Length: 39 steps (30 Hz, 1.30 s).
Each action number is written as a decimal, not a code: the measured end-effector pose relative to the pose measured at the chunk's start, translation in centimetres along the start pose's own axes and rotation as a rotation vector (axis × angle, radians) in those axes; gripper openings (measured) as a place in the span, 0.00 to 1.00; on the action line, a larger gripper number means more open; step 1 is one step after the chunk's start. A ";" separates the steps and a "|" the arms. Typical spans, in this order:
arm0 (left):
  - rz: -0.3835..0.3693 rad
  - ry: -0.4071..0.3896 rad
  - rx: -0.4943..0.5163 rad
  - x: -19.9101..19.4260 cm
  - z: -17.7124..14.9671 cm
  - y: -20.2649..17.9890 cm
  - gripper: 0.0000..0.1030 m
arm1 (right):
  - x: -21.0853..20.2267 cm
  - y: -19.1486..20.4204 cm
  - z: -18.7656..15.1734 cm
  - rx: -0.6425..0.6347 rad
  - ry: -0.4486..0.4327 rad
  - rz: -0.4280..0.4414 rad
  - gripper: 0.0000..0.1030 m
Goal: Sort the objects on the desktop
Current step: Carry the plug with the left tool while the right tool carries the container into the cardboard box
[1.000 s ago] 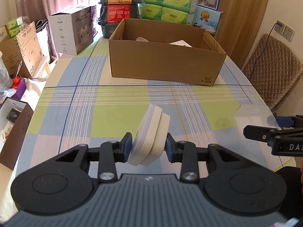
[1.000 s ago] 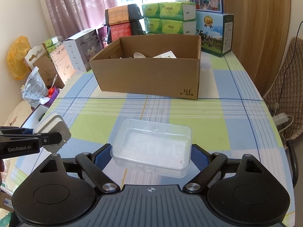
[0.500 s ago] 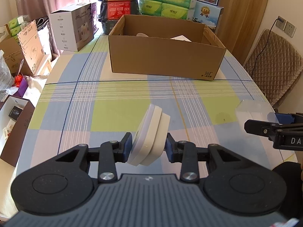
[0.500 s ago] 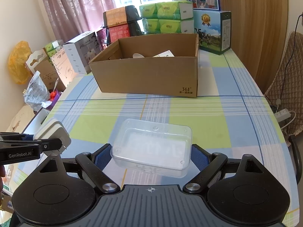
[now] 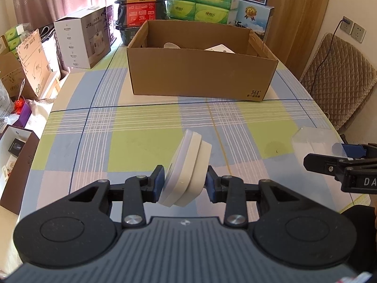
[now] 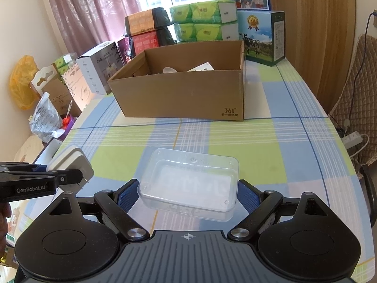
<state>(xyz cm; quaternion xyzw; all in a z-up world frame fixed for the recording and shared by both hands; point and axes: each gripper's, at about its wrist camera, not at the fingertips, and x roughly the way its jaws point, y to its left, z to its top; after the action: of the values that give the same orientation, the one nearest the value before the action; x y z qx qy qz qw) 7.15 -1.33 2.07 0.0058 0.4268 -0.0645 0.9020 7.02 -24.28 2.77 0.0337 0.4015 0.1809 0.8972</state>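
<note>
Below, left gripper (image 5: 185, 183) clamping white box (image 5: 186, 172); right gripper (image 6: 187, 195) clamping clear plastic tub (image 6: 188, 179) at lower centre.

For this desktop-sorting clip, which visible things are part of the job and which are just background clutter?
In play:
- white charger clamped in left gripper
- clear plastic box held by right gripper
- open cardboard box, already holding items

Lying about:
- green tissue packs
- white appliance box
- milk carton box
- quilted chair
</note>
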 end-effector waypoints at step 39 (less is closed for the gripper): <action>-0.014 -0.035 0.097 2.8 9.6 -2.0 0.30 | 0.9 -2.1 8.7 -0.127 -0.069 -0.053 0.83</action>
<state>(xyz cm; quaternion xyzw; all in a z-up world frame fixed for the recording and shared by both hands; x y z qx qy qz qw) 16.00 -4.25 6.10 0.0452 0.4074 -0.0916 0.9075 14.58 -25.22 7.60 -0.0275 0.3590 0.1811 0.9152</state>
